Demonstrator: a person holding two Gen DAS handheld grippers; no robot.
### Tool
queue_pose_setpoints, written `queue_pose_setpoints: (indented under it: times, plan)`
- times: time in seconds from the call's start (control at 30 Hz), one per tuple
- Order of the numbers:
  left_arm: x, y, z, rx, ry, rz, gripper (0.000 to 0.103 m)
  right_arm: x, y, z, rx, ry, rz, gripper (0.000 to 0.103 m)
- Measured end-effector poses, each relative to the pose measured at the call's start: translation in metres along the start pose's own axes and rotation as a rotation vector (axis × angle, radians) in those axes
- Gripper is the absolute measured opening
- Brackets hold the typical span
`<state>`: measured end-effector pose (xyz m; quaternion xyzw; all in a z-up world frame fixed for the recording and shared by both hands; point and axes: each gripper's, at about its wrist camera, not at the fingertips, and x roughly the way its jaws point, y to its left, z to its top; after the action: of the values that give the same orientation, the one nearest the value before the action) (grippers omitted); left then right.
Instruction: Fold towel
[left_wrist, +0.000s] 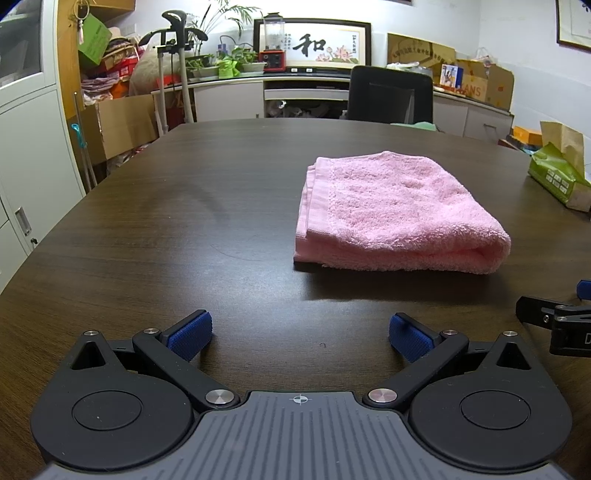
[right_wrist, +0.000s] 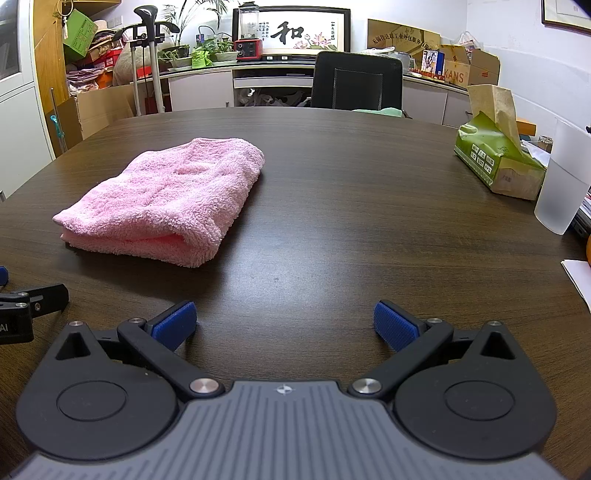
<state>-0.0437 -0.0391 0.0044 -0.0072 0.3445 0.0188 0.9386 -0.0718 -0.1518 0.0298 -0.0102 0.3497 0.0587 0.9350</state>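
A pink towel lies folded in a thick stack on the dark wooden table, its rounded fold toward the right. In the left wrist view it sits ahead and to the right of my left gripper, which is open with nothing between its blue pads. In the right wrist view the same towel lies ahead and to the left of my right gripper, also open and empty. Both grippers hover low over the table, well short of the towel. Each gripper's edge shows in the other's view.
A green tissue box and a frosted plastic cup stand at the table's right side, with papers at the right edge. A black office chair stands behind the far table edge. Cabinets and boxes line the walls.
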Motion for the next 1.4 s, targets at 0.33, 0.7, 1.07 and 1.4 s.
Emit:
queue_pose_setpoints:
  times: [0.33,0.7,1.07,1.4]
  plan:
    - [-0.0013,0.0013,-0.0001,-0.01,-0.005,-0.01,0.103,0.0,-0.0003,0.0001,0.0,0.0,0.0,0.103]
    - [-0.0029,-0.0034,-0.0019,0.02,0.0,-0.018,0.103,0.0,-0.0002,0.0,0.0,0.0,0.0,0.103]
    - [-0.0024,-0.0049,-0.0017,0.028,0.003,-0.015,0.103,-0.0001,-0.0003,0.0,0.0,0.0,0.0,0.103]
    - [-0.0027,-0.0044,-0.002,0.03,0.003,-0.014,0.103,-0.0001,-0.0003,0.0,0.0,0.0,0.0,0.103]
